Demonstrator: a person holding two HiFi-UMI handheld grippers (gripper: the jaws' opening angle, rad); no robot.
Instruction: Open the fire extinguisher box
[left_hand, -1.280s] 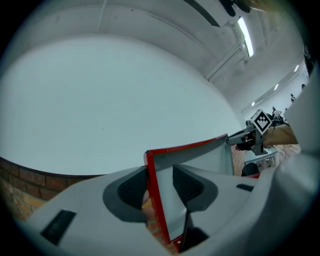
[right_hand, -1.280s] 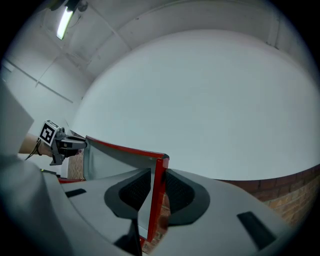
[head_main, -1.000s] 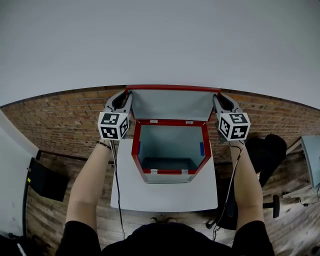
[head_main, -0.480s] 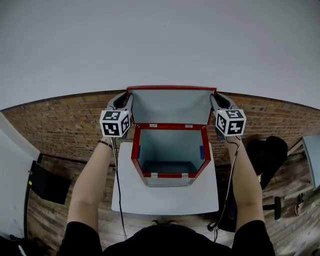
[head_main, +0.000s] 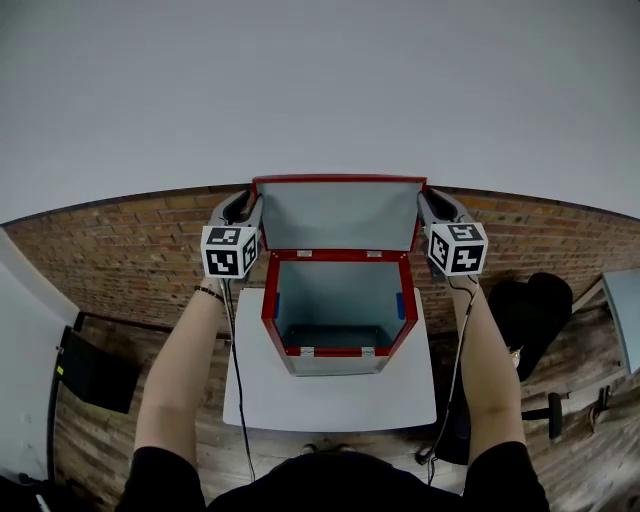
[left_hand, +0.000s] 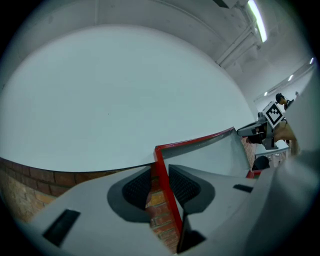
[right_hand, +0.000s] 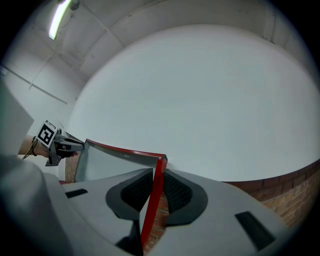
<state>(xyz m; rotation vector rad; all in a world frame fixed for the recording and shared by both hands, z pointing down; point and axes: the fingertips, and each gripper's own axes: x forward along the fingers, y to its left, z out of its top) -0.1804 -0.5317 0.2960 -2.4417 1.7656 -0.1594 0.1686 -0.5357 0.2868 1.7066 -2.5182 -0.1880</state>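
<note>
The red fire extinguisher box (head_main: 340, 300) stands on a small white table (head_main: 330, 385), empty inside. Its lid (head_main: 340, 213) is swung up and back against the wall. My left gripper (head_main: 250, 202) is at the lid's left edge and my right gripper (head_main: 428, 203) at its right edge. In the left gripper view the lid's (left_hand: 210, 155) red edge runs between the jaws of the left gripper (left_hand: 159, 186). They are opening, and brick shows between the left pad and the edge. In the right gripper view the right gripper (right_hand: 156, 190) is shut on the lid's (right_hand: 115, 162) red edge.
A brick band and a white wall (head_main: 320, 90) rise behind the table. A black chair (head_main: 540, 300) stands at the right on the wooden floor. A dark flat object (head_main: 95, 365) lies at the left. A cable (head_main: 236, 400) hangs along the table's left side.
The right gripper has shifted a little inward and up with the lid's edge. The left gripper has hardly moved. The lid stays raised.
</note>
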